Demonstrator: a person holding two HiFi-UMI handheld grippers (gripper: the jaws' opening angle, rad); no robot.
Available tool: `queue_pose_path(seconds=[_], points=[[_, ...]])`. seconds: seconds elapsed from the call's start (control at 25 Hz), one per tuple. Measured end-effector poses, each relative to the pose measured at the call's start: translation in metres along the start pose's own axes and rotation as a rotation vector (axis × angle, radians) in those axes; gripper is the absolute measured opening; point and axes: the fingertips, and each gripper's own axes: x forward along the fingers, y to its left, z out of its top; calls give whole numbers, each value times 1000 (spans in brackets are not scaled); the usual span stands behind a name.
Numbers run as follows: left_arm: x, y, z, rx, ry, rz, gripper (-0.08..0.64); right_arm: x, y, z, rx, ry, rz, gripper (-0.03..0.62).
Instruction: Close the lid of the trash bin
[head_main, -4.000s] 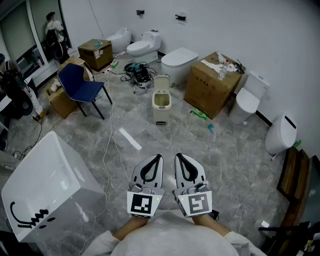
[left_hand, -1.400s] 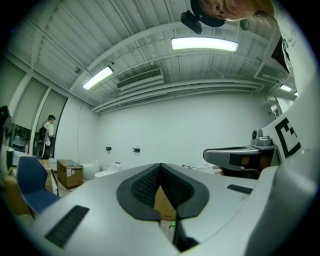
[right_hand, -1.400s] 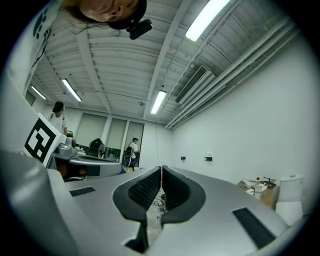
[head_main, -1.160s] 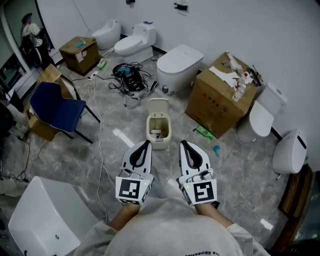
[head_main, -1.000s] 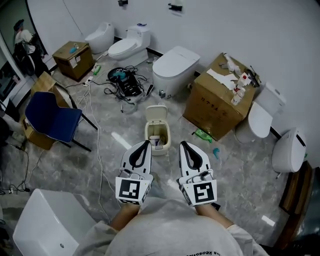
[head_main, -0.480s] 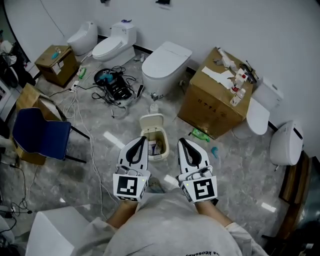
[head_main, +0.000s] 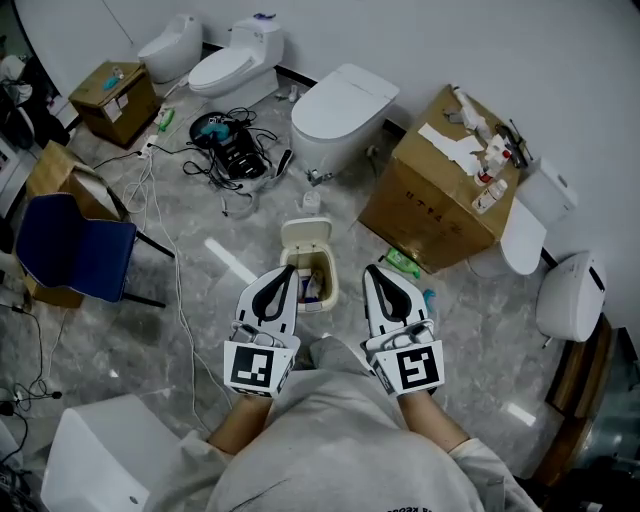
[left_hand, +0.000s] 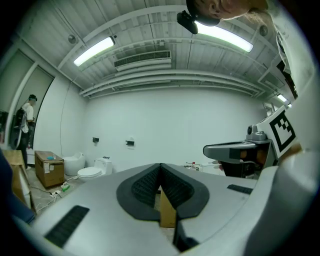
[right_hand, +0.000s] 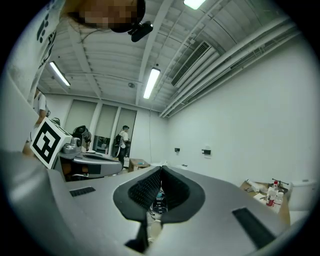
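Observation:
The small cream trash bin (head_main: 318, 281) stands on the grey floor with its lid (head_main: 305, 235) raised upright at the far side; some rubbish shows inside. Both grippers are held level, side by side, just short of the bin. My left gripper (head_main: 285, 271) is shut and empty, its tip over the bin's near left rim in the head view. My right gripper (head_main: 376, 271) is shut and empty, to the right of the bin. The closed pads also show in the left gripper view (left_hand: 160, 166) and the right gripper view (right_hand: 161, 170); the bin itself is hidden there.
A white toilet (head_main: 340, 105) and a cardboard box (head_main: 440, 190) stand beyond the bin. A green bottle (head_main: 403, 262) lies right of it. Tangled cables (head_main: 225, 150) and a blue chair (head_main: 70, 262) are on the left, a white tub (head_main: 100, 455) at lower left.
The person has walked up to the bin: it went from well ahead to right at the gripper tips. Both grippers dipped slightly and stayed shut.

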Motion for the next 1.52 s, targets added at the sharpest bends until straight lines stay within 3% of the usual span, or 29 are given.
queue_pose_path(seconds=[0.24,0.6,0.72,1.52], points=[[41,16,13,-25,-61,25,20,42,-18,-10,-5,28,53,32],[82,57,-28,9,-24,39,20,113,-40,-45,-18,10,140,32],[95,65,-47,16,-33,23,20,130,-44,-58,12,-11,142,32],[173,110,-214,30,61,-48,20,209,-69,-232,-58,85,214,32]])
